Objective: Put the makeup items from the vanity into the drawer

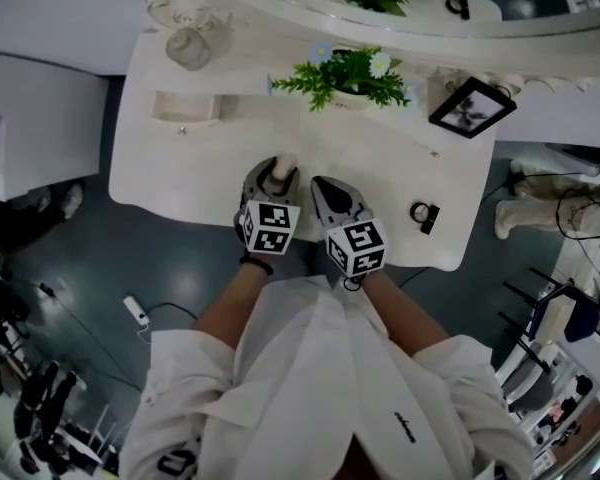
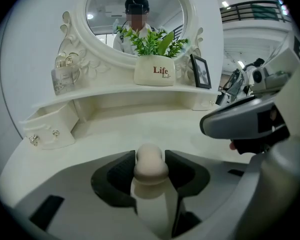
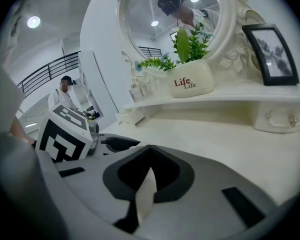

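A beige makeup item with a rounded top stands upright on the white vanity top. My left gripper is shut on it, with a dark pad pressed against each side of the rounded top. In the head view the beige makeup item pokes out above the left gripper near the vanity's front edge. Just to the right, my right gripper hovers over the tabletop. Its jaws are shut, tips meeting, with nothing between them. A small white drawer stands pulled out at the back left.
A potted green plant and a black photo frame stand on the rear shelf, and a glass bottle stands at the left. A small black-and-white item lies on the vanity's right end. An oval mirror rises behind.
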{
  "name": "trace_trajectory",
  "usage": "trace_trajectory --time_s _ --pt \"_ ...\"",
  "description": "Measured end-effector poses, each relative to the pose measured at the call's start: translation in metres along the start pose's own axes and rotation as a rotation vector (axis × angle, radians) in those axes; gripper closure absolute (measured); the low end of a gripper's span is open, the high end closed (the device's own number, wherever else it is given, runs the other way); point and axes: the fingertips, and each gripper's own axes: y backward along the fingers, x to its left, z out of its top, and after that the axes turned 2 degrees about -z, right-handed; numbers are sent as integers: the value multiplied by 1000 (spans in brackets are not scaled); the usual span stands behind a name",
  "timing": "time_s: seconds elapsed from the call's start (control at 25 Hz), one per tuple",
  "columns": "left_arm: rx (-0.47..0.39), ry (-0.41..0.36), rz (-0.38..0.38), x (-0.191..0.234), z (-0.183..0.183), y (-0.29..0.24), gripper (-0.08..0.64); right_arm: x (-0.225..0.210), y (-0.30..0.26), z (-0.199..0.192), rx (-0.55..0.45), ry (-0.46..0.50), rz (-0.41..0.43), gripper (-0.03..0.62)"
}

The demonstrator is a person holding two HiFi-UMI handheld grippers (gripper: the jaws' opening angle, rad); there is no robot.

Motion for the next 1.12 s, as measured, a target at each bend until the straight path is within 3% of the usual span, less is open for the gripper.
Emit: trace_trajectory --time_s 0.2,0.44,0.88,1.12 --pt "-41 -8 36 6 10 8 390 -1 -6 -2 15 -3 -1 575" --pt "-109 38 73 23 29 33 403 14 -18 9 19 35 29 575" --pt "-220 118 161 88 58 74 408 75 -78 66 -16 167 153 575" --pt "-265 157 225 134 67 90 408 98 -112 96 -45 190 183 575"
